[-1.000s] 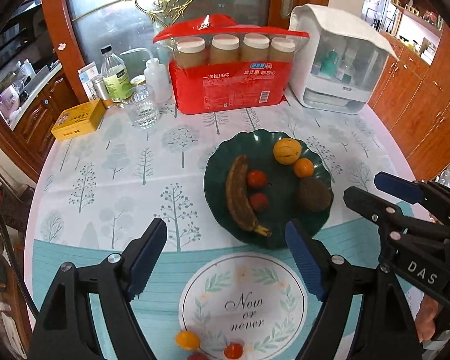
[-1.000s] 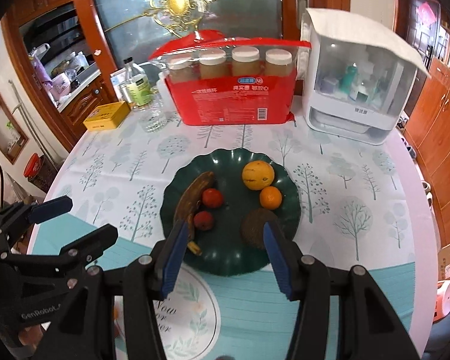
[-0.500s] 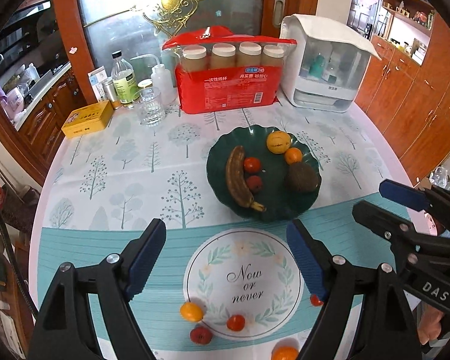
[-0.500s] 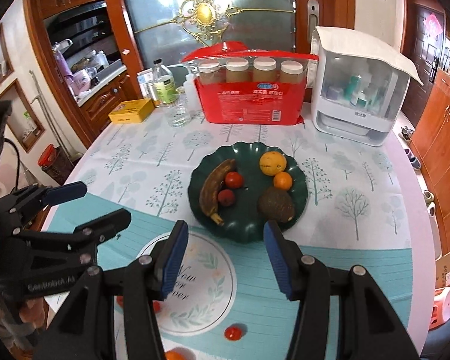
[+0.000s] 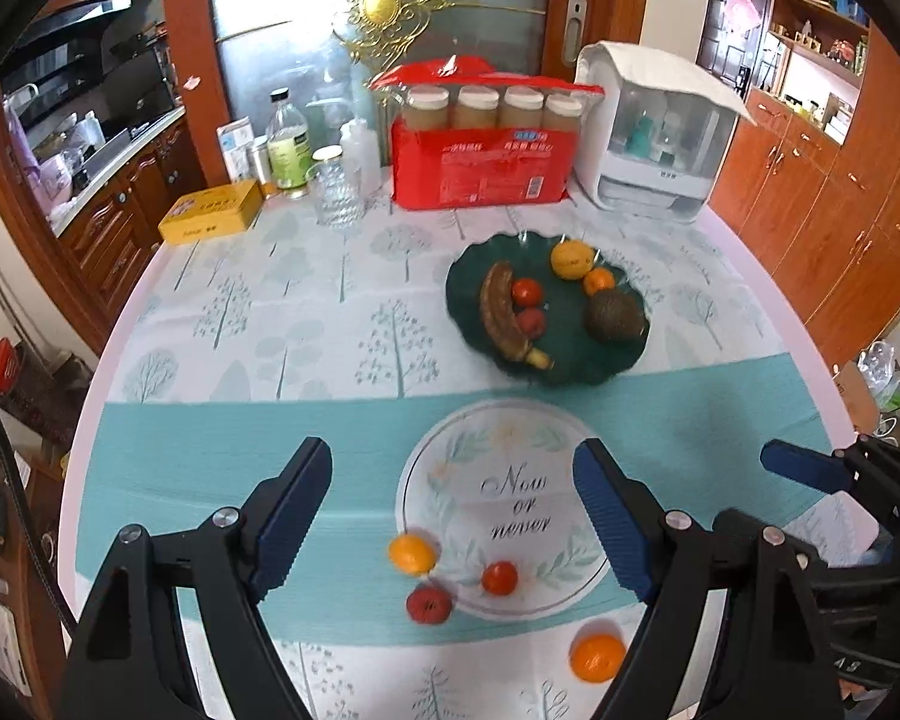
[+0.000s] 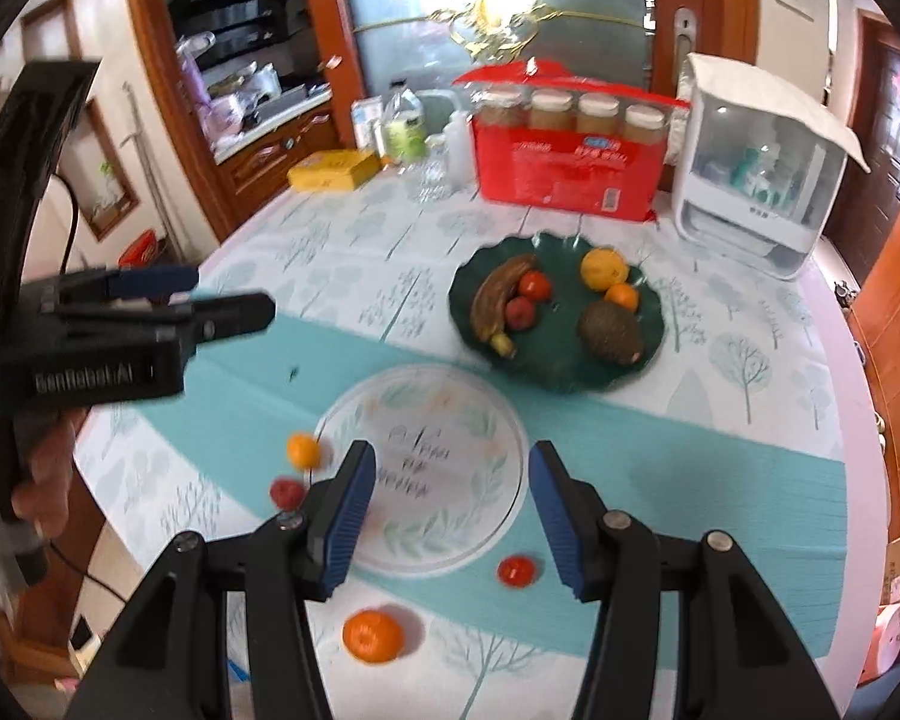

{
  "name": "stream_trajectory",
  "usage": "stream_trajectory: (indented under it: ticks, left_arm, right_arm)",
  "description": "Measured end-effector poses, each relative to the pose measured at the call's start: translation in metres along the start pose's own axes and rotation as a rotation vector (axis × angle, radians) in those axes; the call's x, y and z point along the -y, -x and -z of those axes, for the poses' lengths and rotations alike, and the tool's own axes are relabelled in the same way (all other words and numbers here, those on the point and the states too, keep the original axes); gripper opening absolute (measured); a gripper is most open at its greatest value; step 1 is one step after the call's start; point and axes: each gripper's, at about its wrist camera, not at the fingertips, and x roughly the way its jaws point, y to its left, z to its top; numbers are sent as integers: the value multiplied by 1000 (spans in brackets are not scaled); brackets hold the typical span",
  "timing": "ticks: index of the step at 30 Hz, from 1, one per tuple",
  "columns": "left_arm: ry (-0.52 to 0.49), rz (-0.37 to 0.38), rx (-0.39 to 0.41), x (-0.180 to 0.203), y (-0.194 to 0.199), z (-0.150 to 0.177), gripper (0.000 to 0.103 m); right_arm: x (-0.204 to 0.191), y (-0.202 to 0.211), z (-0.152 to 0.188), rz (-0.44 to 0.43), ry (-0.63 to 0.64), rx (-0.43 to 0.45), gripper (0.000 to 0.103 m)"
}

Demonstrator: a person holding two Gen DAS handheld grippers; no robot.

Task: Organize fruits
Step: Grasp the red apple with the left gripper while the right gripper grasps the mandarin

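A dark green plate (image 5: 621, 363) (image 6: 570, 375) holds a brown banana (image 5: 501, 321), two small red fruits, a yellow citrus (image 5: 570, 260), a small orange and a dark avocado (image 5: 613, 315). Loose on the near tablecloth lie a small orange (image 5: 412, 553), a red tomato (image 5: 499, 577), a dark red fruit (image 5: 429, 604) and a bigger orange (image 5: 597, 657) (image 6: 372, 635). My left gripper (image 5: 453, 516) is open and empty above these loose fruits. My right gripper (image 6: 450, 519) is open and empty, with a tomato (image 6: 516, 570) just below it.
At the back stand a red pack of jars (image 5: 480, 165), a white cabinet box (image 5: 660, 144), bottles, a glass (image 5: 333, 192) and a yellow tin (image 5: 210, 219). The round table's edge curves close on the left and right. Wooden cabinets surround it.
Both grippers have pulled back from the plate toward the near table edge and risen. The loose fruits on the near cloth have come into view. Both stay open.
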Motion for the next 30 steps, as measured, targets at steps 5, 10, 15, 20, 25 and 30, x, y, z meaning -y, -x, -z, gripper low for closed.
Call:
stream_trajectory:
  ticks: [5,10,15,20,25,30]
  left_arm:
    - [-4,-10,-33,-1,-10,42,82]
    - [-1,-26,-90,-1,-28,78,82]
    - [32,-21,-140,-4,-44,102,82]
    - [70,-29,-172,-10,-58,119,82]
    - [103,-38,-191,-18,-70,127,82]
    - [131,-36,-196,-23,-81,129,82]
  right_arm:
    - [-22,-18,42,-24,67,-60,54]
    - [-39,-43,76,-56,112,-144,54]
    - [-50,-61,98,-54,157,-187,54]
    - [-55,-79,114,-42,179,-232,54]
    - [-57,-91,120,-44,177,-254,53]
    - [-53,-96,116,-59,144,-244,46]
